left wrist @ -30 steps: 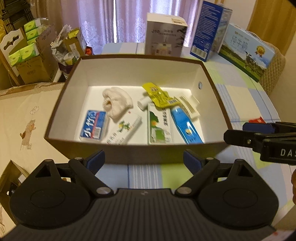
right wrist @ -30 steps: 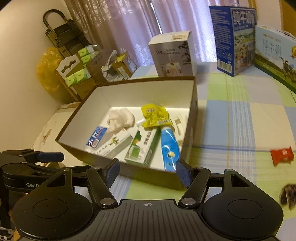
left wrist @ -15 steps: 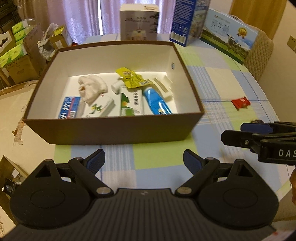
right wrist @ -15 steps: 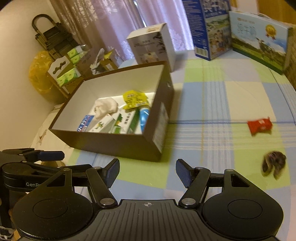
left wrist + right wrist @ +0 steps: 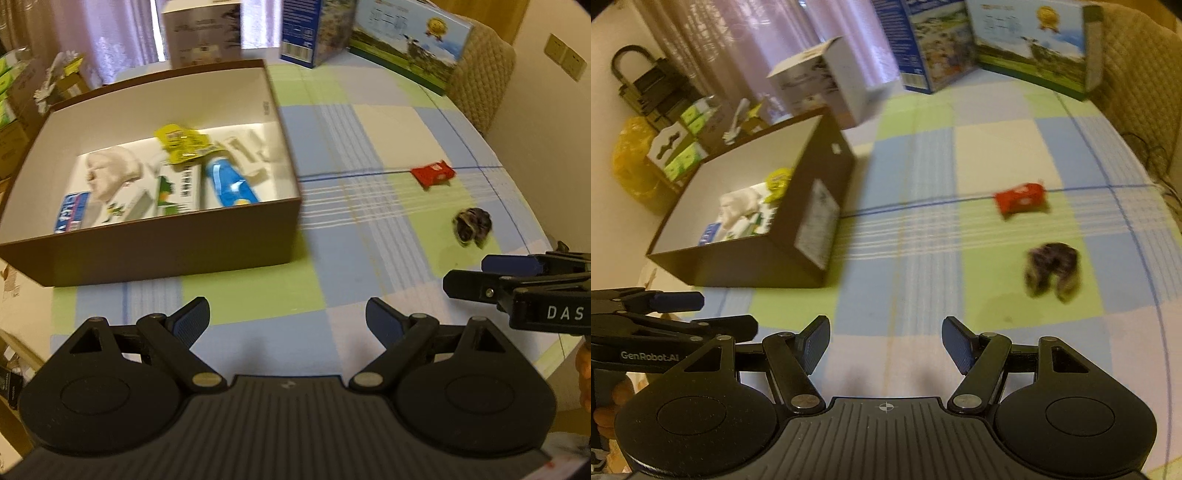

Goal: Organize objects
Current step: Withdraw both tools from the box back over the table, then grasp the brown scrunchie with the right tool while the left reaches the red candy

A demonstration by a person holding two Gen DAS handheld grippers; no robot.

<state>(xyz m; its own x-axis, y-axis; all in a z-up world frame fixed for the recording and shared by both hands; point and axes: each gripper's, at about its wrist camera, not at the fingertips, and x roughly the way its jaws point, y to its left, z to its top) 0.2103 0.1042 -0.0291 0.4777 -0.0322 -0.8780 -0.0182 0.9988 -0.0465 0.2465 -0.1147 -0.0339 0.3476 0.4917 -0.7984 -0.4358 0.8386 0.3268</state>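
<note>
Showing the blue tube (image 5: 231,184) in the box (image 5: 155,243), only the left view; both jaws spread.

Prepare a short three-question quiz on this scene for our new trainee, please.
1. True or false: the red packet lies inside the brown box.
2. Which lies nearer the right tongs: the red packet or the dark fuzzy object?
3. Fill in: the left tongs are ____ (open/shut).

Key: 1 false, it lies on the checked tablecloth; 2 the dark fuzzy object; 3 open, holding nothing.
</note>
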